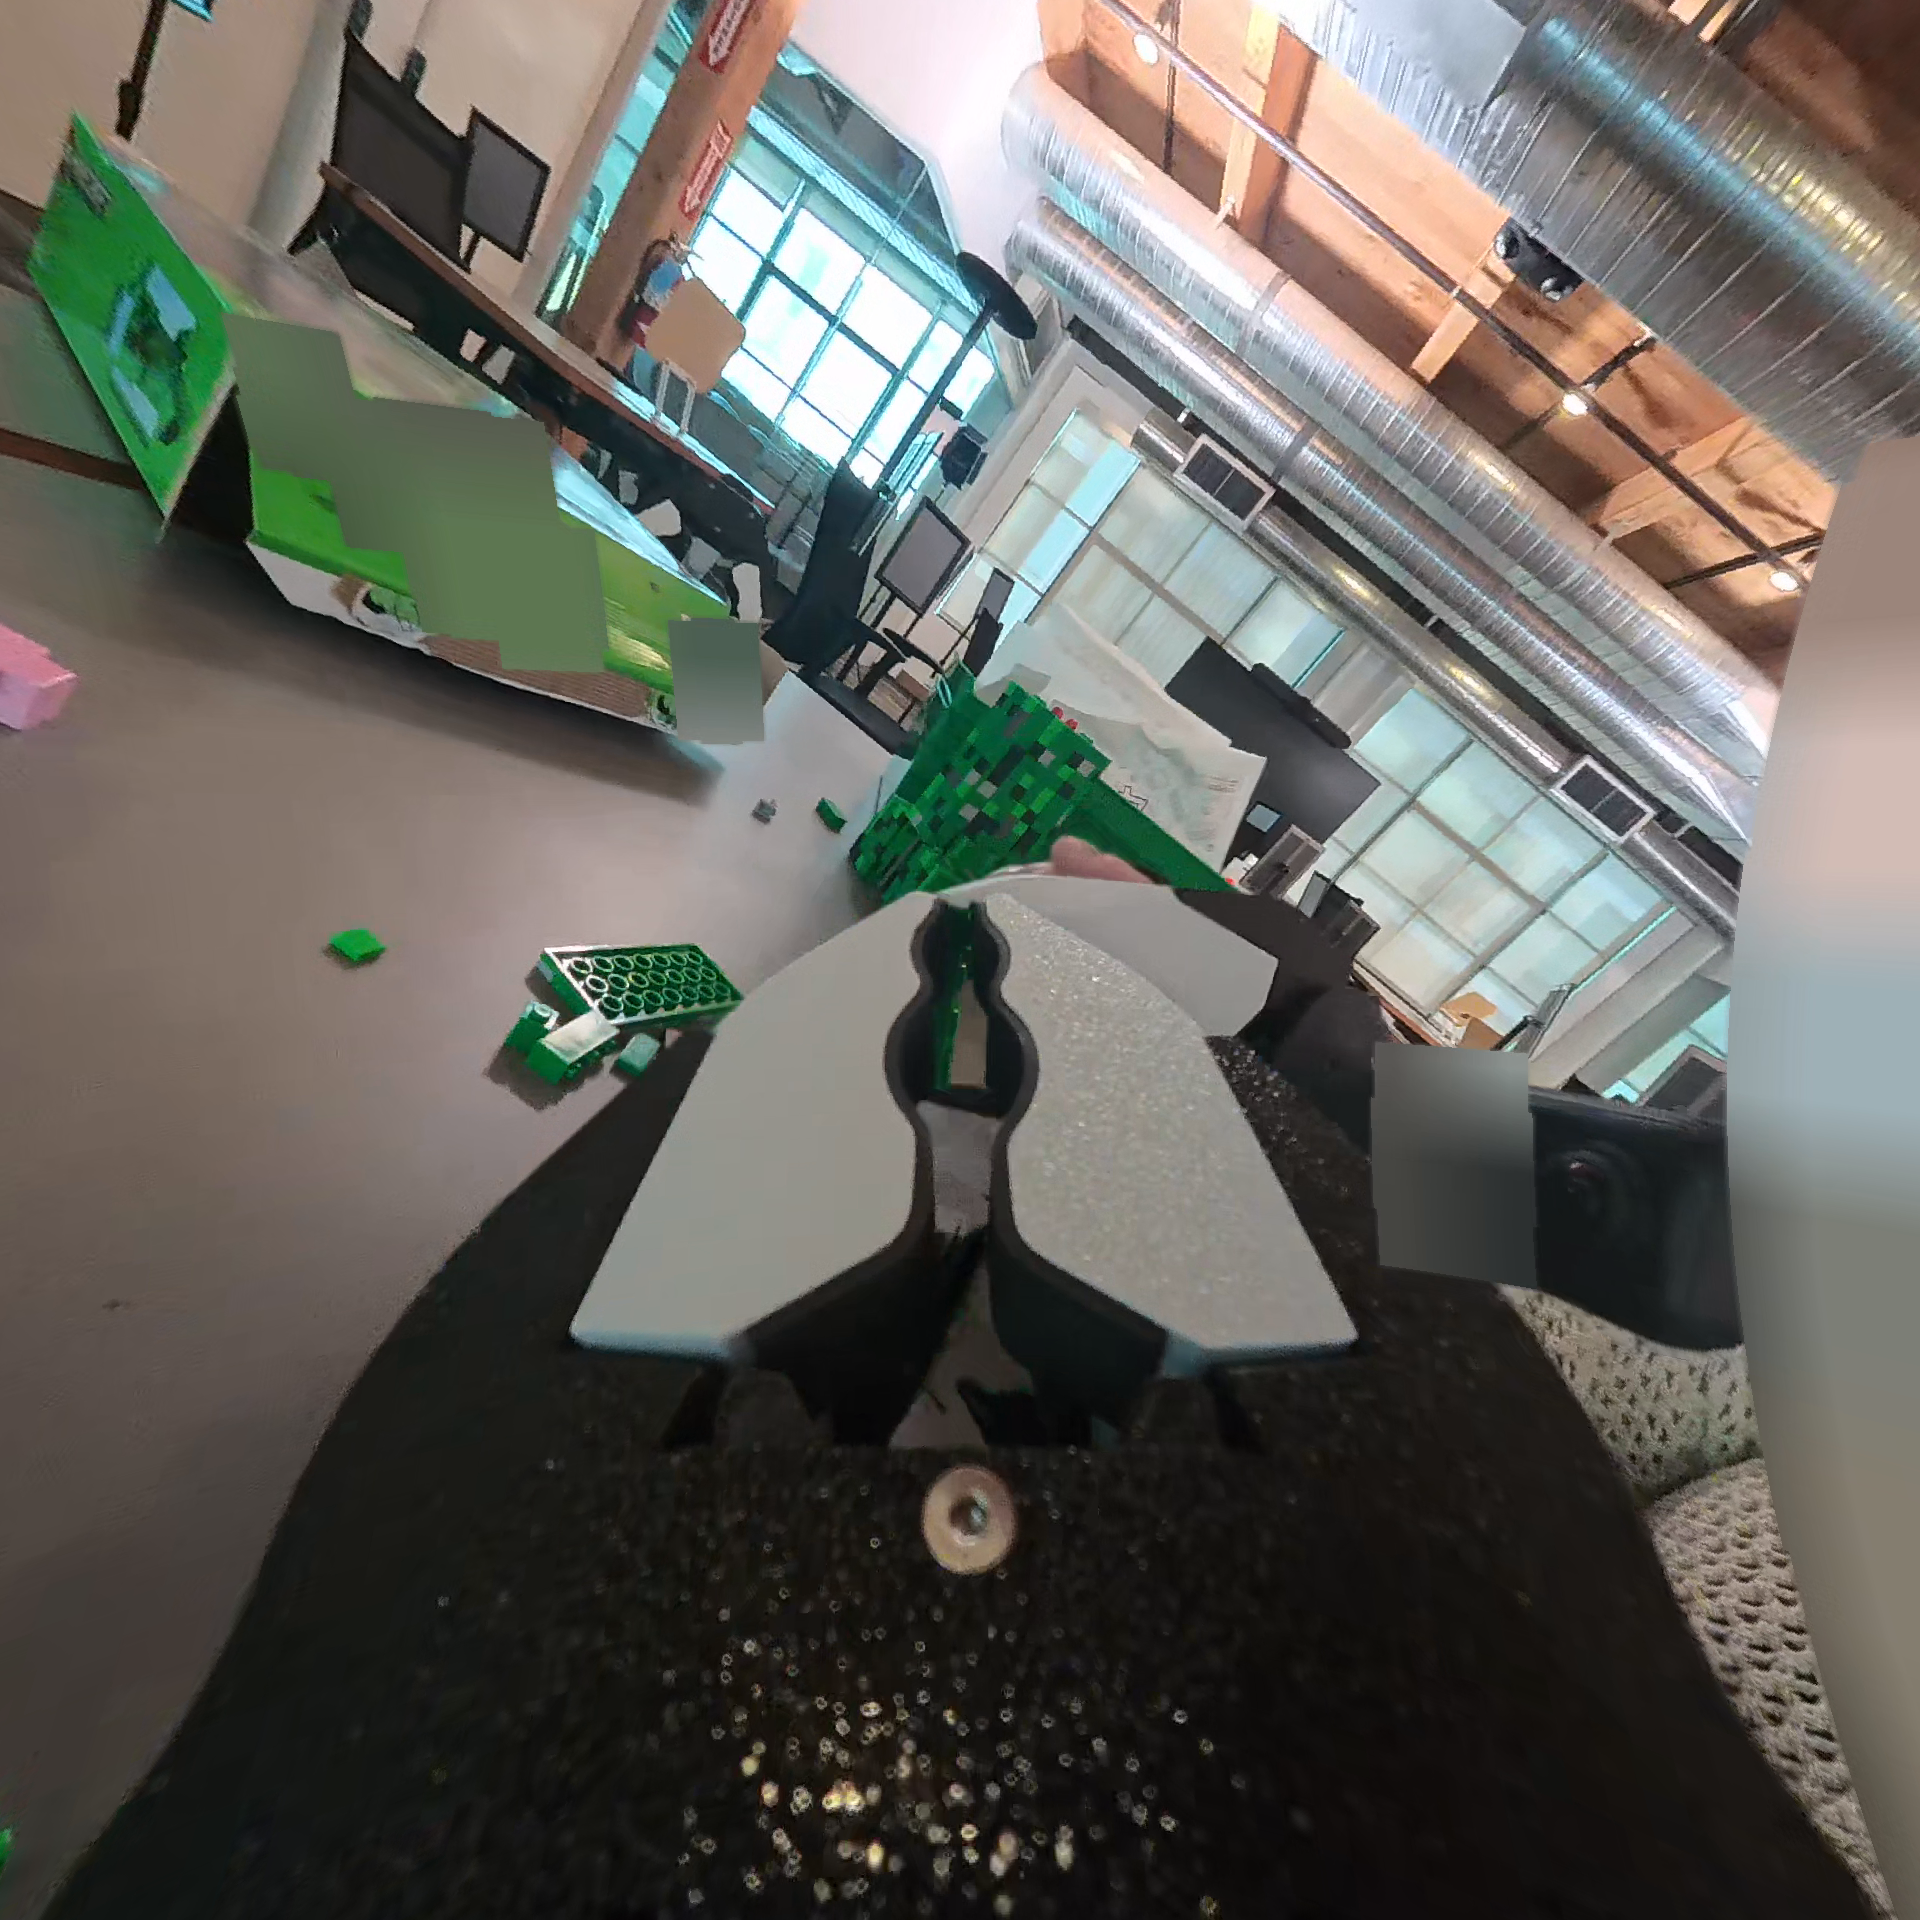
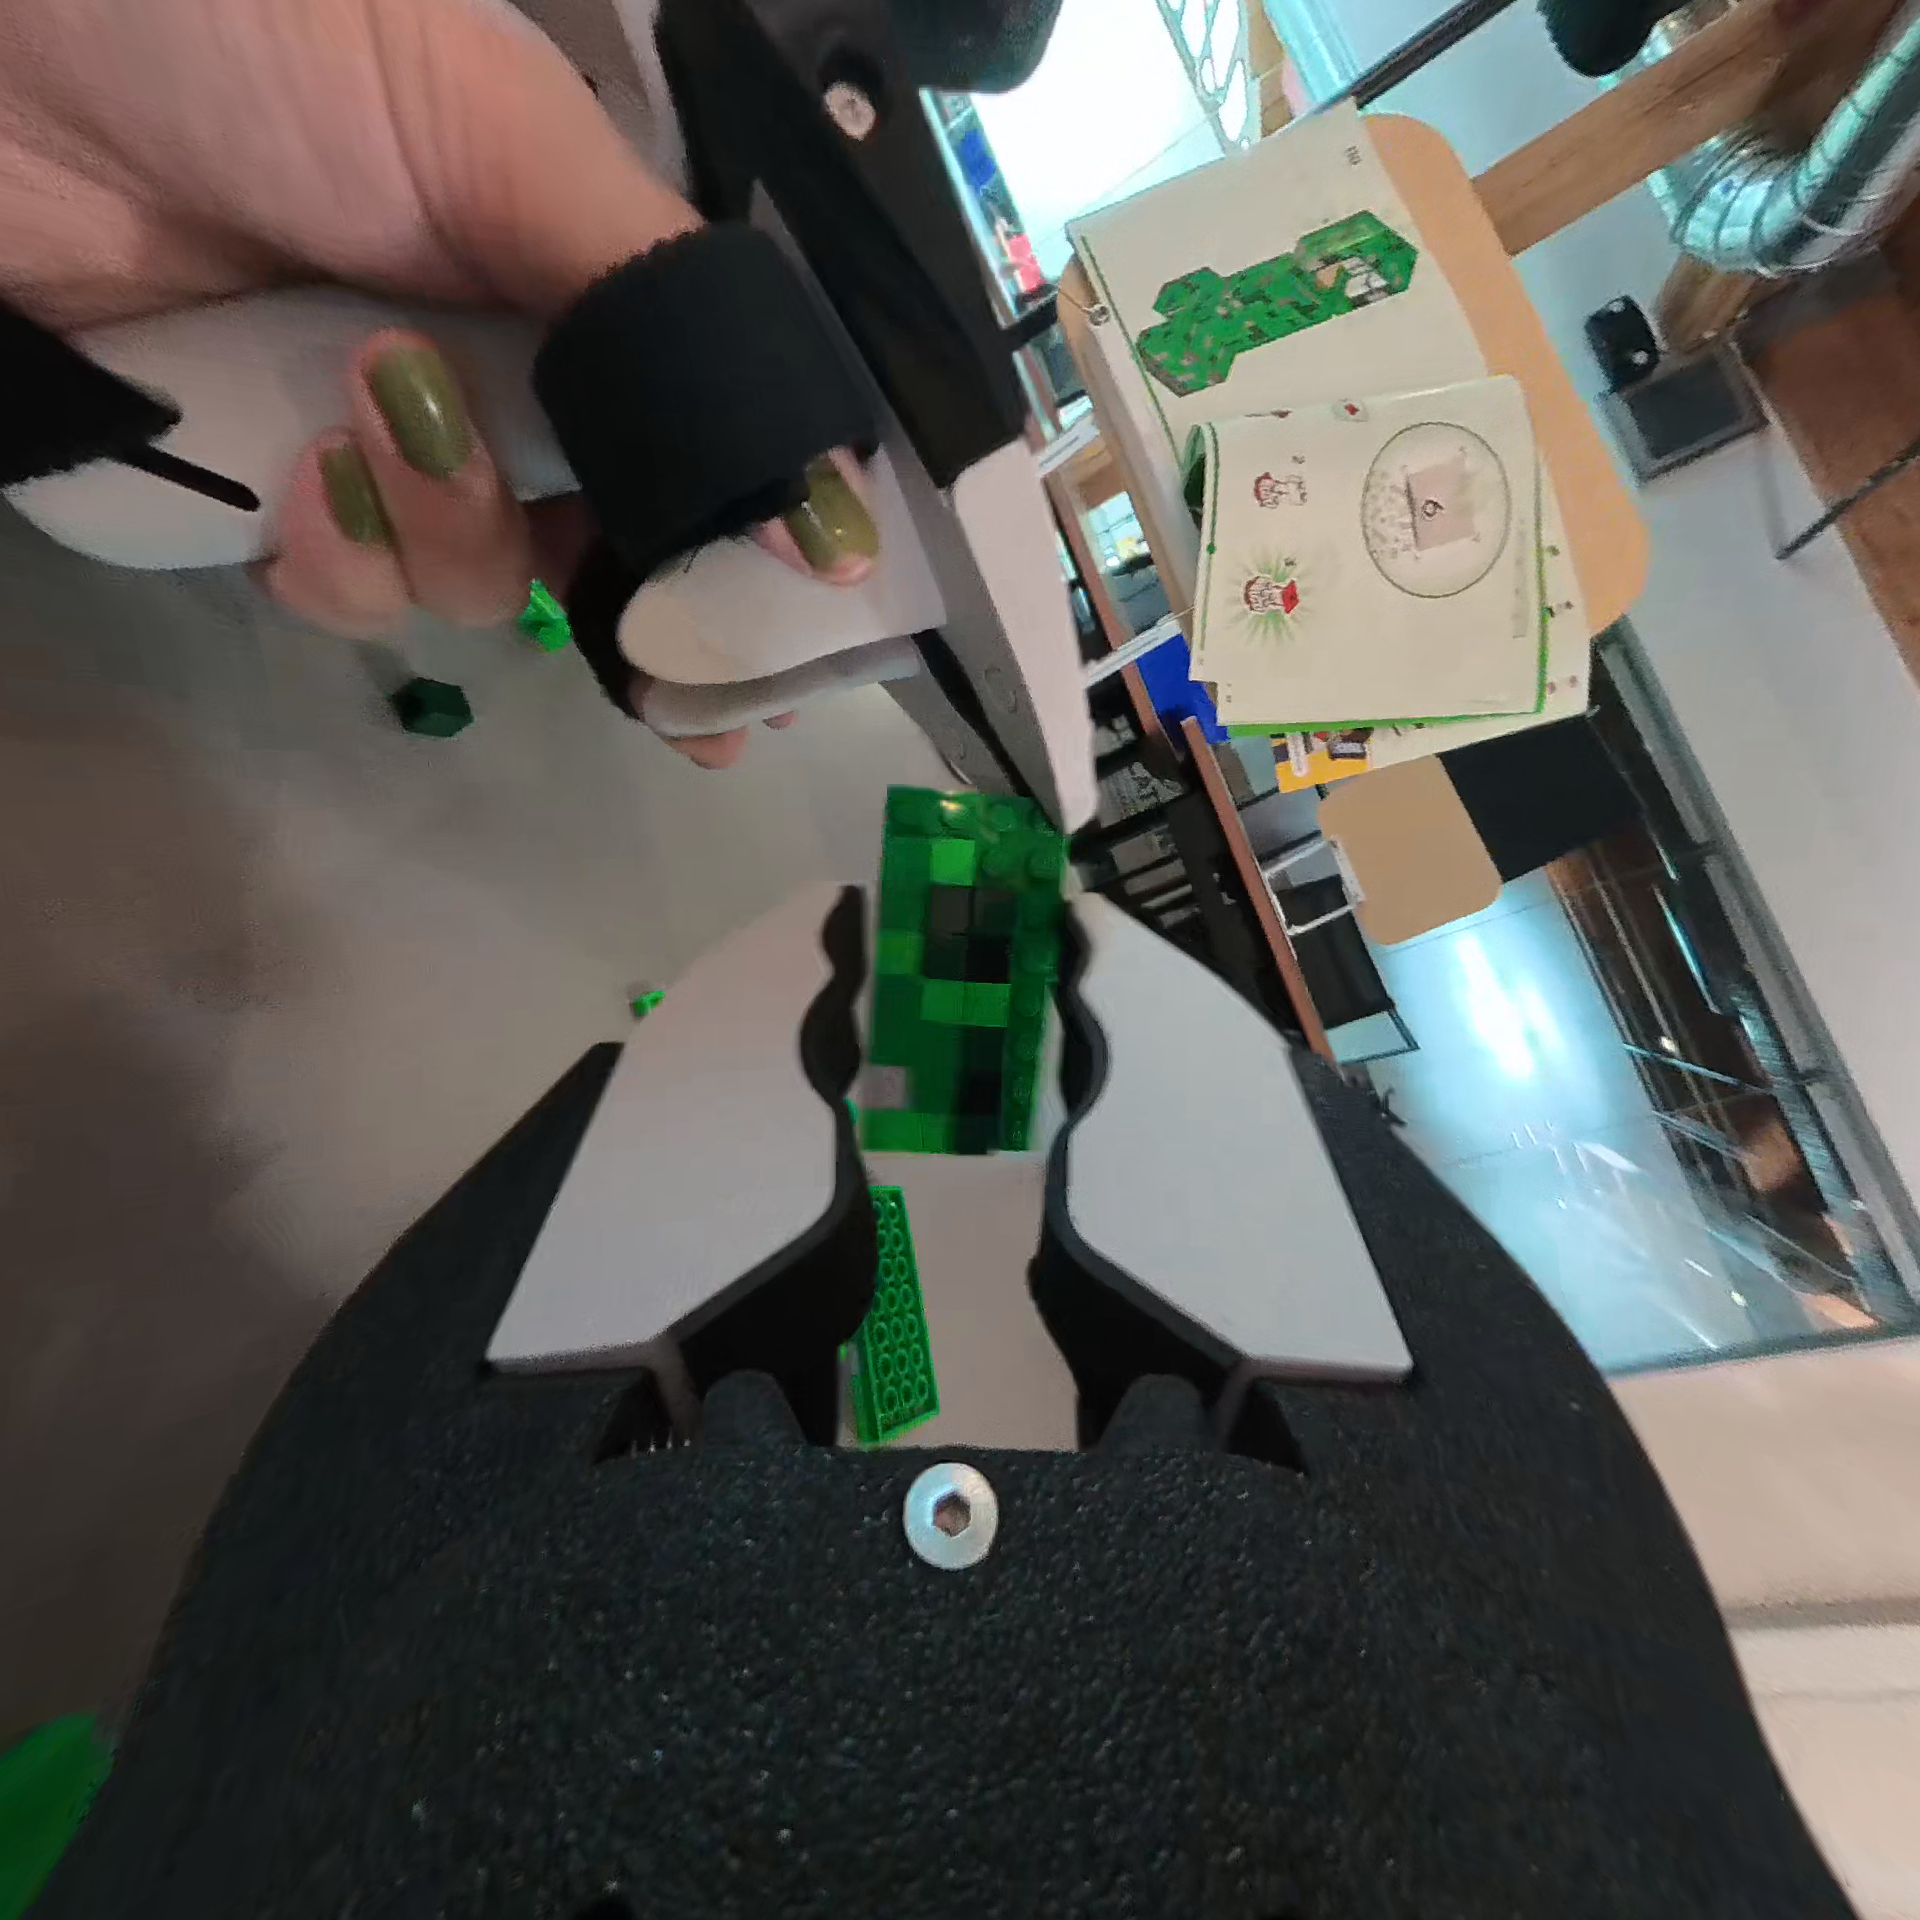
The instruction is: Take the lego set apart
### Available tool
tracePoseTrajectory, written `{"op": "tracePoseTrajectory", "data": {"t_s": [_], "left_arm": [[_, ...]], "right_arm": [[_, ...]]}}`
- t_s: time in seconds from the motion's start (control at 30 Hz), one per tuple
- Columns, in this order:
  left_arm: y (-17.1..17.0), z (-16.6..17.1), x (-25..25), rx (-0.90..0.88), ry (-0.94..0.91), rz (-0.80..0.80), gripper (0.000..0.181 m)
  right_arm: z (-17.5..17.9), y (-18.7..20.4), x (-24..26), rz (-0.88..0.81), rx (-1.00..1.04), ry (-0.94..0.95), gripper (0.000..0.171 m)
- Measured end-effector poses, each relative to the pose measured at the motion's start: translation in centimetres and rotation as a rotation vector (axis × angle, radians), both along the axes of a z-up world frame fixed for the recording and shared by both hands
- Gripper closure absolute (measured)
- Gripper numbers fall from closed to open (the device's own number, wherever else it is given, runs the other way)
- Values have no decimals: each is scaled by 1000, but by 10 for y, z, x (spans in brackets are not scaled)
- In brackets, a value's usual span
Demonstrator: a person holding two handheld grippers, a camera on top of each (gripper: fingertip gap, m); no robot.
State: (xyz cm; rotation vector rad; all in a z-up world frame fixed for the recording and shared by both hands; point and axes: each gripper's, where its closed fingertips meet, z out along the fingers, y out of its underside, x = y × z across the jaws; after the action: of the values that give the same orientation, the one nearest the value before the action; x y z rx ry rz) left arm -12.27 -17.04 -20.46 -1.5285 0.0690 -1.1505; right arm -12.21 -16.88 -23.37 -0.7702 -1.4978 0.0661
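Observation:
A green and black mottled lego block [image 2: 966,977] sits between the fingers of my right gripper [image 2: 966,904], which is shut on its two sides. My left gripper [image 2: 1049,805] comes in from above, held by a hand, and its tips meet the far end of the block. In the left wrist view my left gripper [image 1: 961,920] is shut on a thin green edge piece [image 1: 951,997]. The green lego build [image 1: 977,800] shows just past its tips. The right gripper's black body [image 1: 1299,977] is close on the right.
A loose green plate [image 1: 639,977] and small green bricks [image 1: 551,1039] lie on the grey table [image 1: 260,1039], with one more brick [image 1: 355,945] farther left. A green box [image 1: 125,312] stands at the back. An open instruction booklet [image 2: 1371,551] stands behind. A dark green brick [image 2: 431,709] lies left. Both grippers' tips are close together, under 4 cm apart. My right gripper's tips are some 9 cm from the dark green brick [image 2: 431,709].

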Motion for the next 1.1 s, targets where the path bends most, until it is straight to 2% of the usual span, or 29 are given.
{"op": "tracePoseTrajectory", "data": {"t_s": [0.17, 0.23, 0.27, 0.4, 0.6, 0.83, 1.1], "left_arm": [[1, -4, 2, -17, 9, -11, 178], [-1, -7, 6, -20, 68, -37, 158], [-1, -11, 7, -28, 108, -48, 157], [-6, -16, 15, -33, 160, -107, 177], [-12, -16, 21, 30, 264, -128, 177], [-10, -21, 25, 66, 354, -98, 177], [-10, -25, 28, 77, 362, -108, 176]], "right_arm": [[-4, 0, 3, 21, -67, -17, 139], [-4, 0, 5, 19, -38, -24, 139], [-4, -1, 6, 28, -41, -24, 139], [-2, -4, 10, 61, -72, -26, 140], [0, -15, 16, 211, -309, -3, 140], [-6, -17, 21, 270, -514, -27, 140], [-8, -20, 26, 343, -672, -31, 140]]}}
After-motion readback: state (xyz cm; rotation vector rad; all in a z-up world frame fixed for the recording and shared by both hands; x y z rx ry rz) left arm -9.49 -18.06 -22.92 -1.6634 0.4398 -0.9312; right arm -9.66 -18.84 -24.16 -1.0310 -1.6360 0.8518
